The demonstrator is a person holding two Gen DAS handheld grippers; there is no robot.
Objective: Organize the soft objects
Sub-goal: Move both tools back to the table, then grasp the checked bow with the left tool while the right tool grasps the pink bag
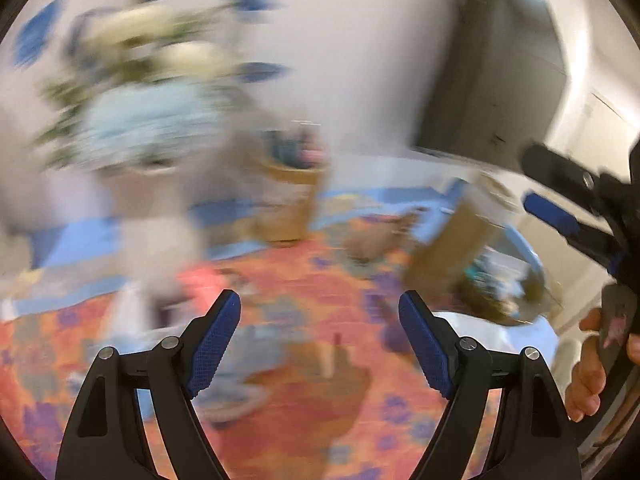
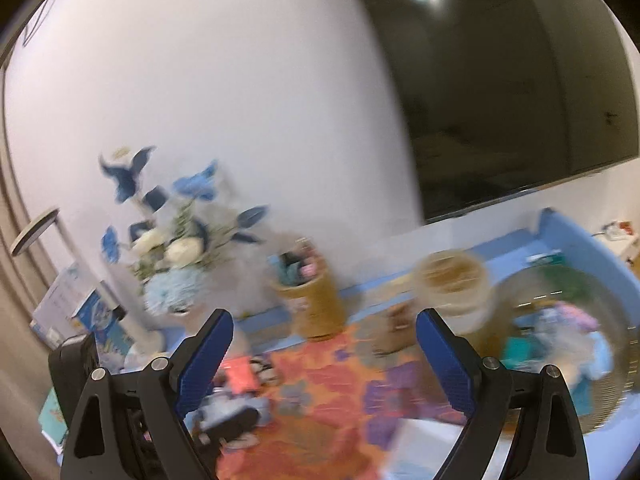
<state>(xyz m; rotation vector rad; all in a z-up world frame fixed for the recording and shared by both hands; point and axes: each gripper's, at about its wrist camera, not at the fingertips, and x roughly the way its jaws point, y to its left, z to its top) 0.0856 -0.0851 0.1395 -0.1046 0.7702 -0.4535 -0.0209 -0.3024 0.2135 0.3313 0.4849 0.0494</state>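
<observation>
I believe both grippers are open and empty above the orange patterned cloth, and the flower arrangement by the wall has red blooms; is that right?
Not quite: the flower arrangement has blue and white blooms, not red, as the right wrist view shows. The rest holds: the left gripper and right gripper are open and empty above the orange patterned cloth.

Both hand-held grippers tilt downward over the patterned mat [image 1: 320, 420]. The left hand-held gripper [image 1: 320, 340] stands open, nothing between its blue pads. The right hand-held gripper [image 2: 324, 356] is also empty and wide, gripped by a bare hand [image 1: 588, 364].
</observation>
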